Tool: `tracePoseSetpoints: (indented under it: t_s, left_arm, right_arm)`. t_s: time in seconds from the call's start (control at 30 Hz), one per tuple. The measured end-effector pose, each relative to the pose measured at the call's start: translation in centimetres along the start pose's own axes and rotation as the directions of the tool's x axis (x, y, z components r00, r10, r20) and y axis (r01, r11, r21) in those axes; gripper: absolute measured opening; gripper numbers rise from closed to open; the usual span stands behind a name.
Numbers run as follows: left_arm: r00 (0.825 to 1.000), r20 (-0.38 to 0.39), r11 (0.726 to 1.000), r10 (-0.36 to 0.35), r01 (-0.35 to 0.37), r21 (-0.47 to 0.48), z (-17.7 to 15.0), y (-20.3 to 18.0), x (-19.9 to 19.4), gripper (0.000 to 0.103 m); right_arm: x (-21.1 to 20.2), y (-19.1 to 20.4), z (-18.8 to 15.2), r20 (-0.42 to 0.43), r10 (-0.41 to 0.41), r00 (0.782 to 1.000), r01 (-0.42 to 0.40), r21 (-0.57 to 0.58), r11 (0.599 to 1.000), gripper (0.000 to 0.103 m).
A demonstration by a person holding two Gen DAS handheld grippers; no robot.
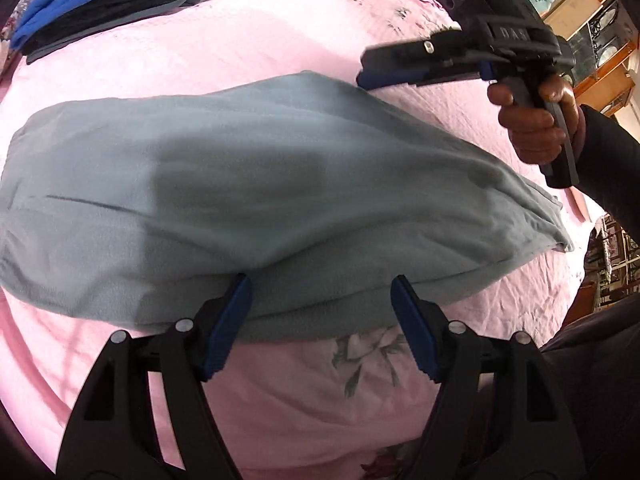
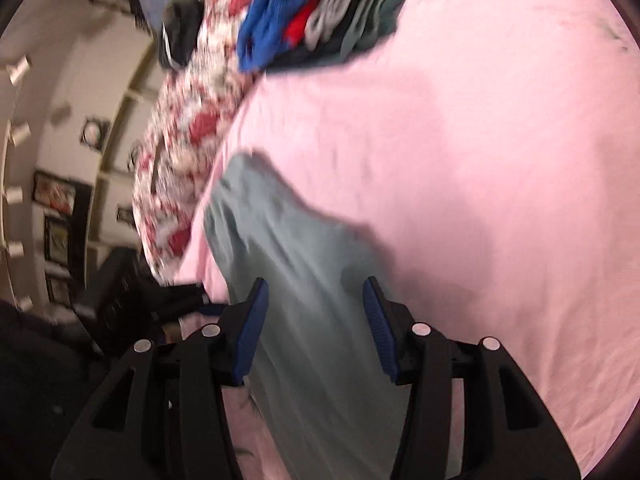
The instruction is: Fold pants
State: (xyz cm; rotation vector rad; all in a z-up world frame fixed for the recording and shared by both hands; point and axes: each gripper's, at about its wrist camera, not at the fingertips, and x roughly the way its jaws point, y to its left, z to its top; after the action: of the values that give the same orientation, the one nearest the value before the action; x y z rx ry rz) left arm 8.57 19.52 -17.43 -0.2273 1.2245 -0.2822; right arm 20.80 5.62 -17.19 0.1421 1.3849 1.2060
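from the left wrist: left gripper (image 1: 320, 312) spread wide and released at the near edge of the folded grey-blue pants (image 1: 260, 200) lying across the pink bedsheet (image 1: 280, 32), pads clear of the cloth. farther right, right gripper (image 1: 366, 70) held in a hand (image 1: 536, 120) above the sheet just past the pants, grasping nothing.

from the right wrist: blurred, right gripper (image 2: 316, 308) parted over the pants (image 2: 288, 248), empty, clothes pile (image 2: 316, 12) well beyond

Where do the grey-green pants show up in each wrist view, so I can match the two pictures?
Left wrist view: the grey-green pants lie across the middle of the picture, their near edge between the left tongs.
Right wrist view: the pants run from centre left down to the bottom, between the right tongs.
Shared landmark: the pile of clothes with the blue garment on the pink bedsheet.
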Motion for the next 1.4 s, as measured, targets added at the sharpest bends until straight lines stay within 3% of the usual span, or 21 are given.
tracePoseSetpoints:
  t_s: [0.13,0.33,0.43,0.5,0.57,0.8,0.93,1.13,1.3,1.4]
  left_arm:
    - [1.000,-0.009,1.000,0.006,-0.006,-0.009,0.2,-0.2,0.1,0.074]
    - [1.000,-0.018,1.000,0.008,-0.008,-0.017,0.4,-0.2,0.3,0.074]
    - [1.000,-0.020,1.000,0.005,-0.005,-0.017,0.4,-0.1,0.2,0.074]
    - [1.000,-0.022,1.000,0.003,-0.004,-0.017,0.5,0.0,0.2,0.074]
    - [1.000,-0.025,1.000,0.003,-0.003,-0.016,0.6,0.1,0.3,0.074]
    - [1.000,-0.028,1.000,-0.004,0.003,-0.015,0.7,0.2,0.3,0.076]
    - [0.999,-0.032,1.000,-0.003,0.003,-0.002,0.8,0.1,0.3,0.078]
    - [1.000,-0.030,1.000,-0.001,0.001,-0.002,0.7,0.2,0.3,0.078]
    - [0.999,-0.035,1.000,-0.006,0.006,-0.003,0.8,0.1,0.3,0.080]
    - [0.999,-0.038,1.000,-0.002,0.002,0.004,0.8,-0.2,0.4,0.081]
  right_arm:
    - [1.3,-0.2,0.5,-0.062,-0.018,0.998,0.016,-0.033,0.999,0.051]
    - [1.8,1.5,-0.4,-0.173,0.129,0.976,-0.148,-0.101,0.984,0.051]
    - [1.2,1.0,-0.4,-0.126,0.088,0.988,-0.102,-0.109,0.989,0.051]
    - [0.8,-0.8,-0.2,-0.088,0.055,0.995,-0.059,-0.046,0.997,0.051]
    - [1.2,-1.9,-0.2,-0.103,0.067,0.992,-0.068,-0.005,0.998,0.051]
    - [3.4,0.0,-0.8,-0.256,0.185,0.949,-0.202,-0.044,0.978,0.051]
    - [3.6,0.0,-0.6,-0.270,0.220,0.938,-0.233,-0.016,0.972,0.052]
    - [1.3,1.2,-1.0,-0.219,0.102,0.970,-0.127,-0.101,0.987,0.052]
    - [0.9,1.4,-0.9,-0.207,0.144,0.968,-0.170,-0.112,0.979,0.052]
    - [1.5,0.6,-0.5,-0.188,0.106,0.976,-0.126,-0.093,0.988,0.052]
